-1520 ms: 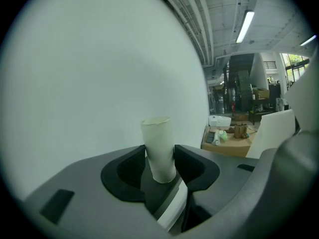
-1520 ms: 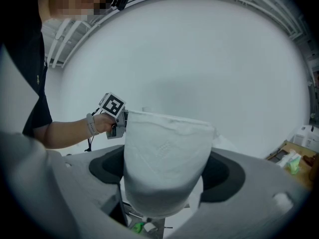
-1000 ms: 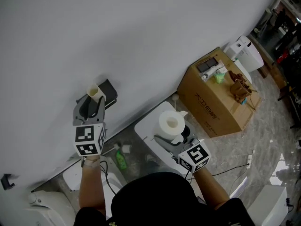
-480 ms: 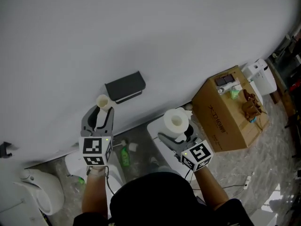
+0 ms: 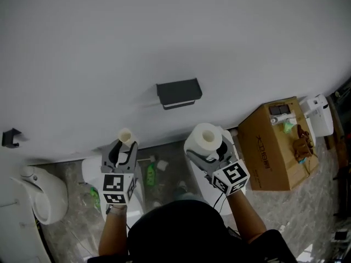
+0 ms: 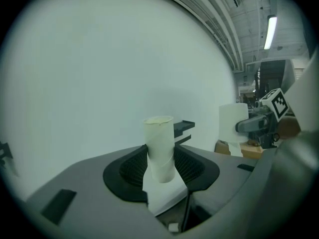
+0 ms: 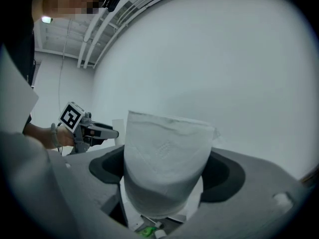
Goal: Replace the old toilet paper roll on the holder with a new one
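The black holder (image 5: pixel 179 93) is fixed on the white wall, and nothing hangs on it. Below and left of it my left gripper (image 5: pixel 124 146) is shut on the old cardboard tube (image 5: pixel 125 136), which stands upright between the pads (image 6: pixel 160 151). To the right, my right gripper (image 5: pixel 210 148) is shut on the full new white roll (image 5: pixel 205 139), upright, its open core facing up. In the right gripper view the new roll (image 7: pixel 167 161) fills the space between the jaws. Both grippers hang below the holder, apart from it.
A white toilet (image 5: pixel 41 193) stands at lower left. A cardboard box (image 5: pixel 276 144) with small items on top sits at right, beside a white bin (image 5: pixel 321 114). A green bottle (image 5: pixel 151 175) lies on the floor by the wall. A black hook (image 5: pixel 10 137) sticks from the wall.
My left gripper has pulled the old tube away from the holder, down and back from the wall. The right gripper with the new roll has shifted little in the picture. The holder now sits higher in view.
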